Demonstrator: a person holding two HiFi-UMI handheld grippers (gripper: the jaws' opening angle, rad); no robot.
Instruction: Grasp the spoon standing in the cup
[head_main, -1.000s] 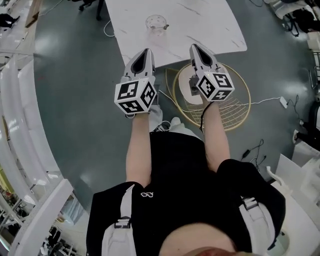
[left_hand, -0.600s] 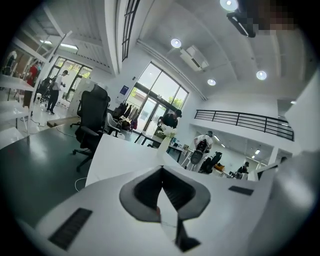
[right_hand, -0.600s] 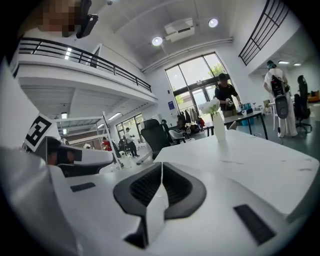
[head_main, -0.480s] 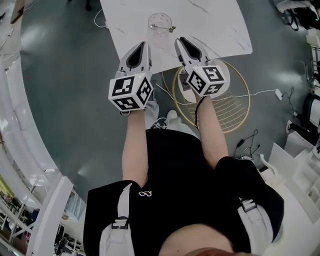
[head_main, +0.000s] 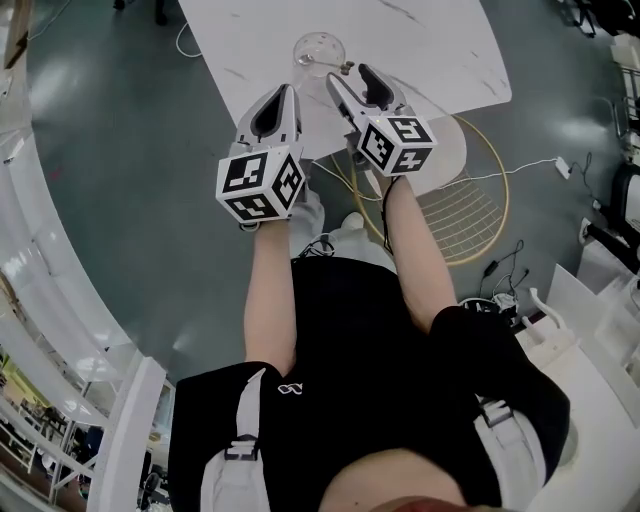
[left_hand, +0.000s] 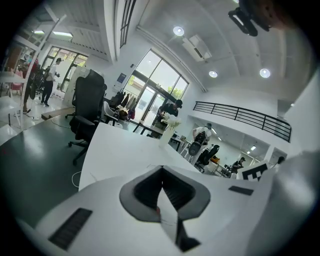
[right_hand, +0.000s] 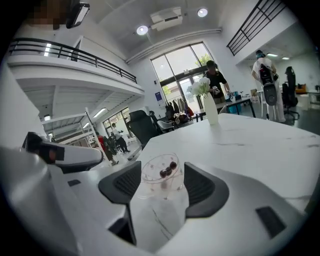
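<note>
Right gripper view: right gripper (right_hand: 162, 172) jaws just opened wide, clear cup (right_hand: 160, 179) framed between them, untouched; left gripper (left_hand: 162, 181) closed, empty.

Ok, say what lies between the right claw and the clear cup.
Only bare white marble tabletop, in the right gripper view. The right claw, jaws just opened, empty, frames the clear glass cup ahead.

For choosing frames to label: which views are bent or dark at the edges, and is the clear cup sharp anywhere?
Left gripper view and right gripper view: fisheye bending, black corners. Right gripper view: the cup is close and fairly sharp. Head view: the cup is small, with light glare on the floor.
</note>
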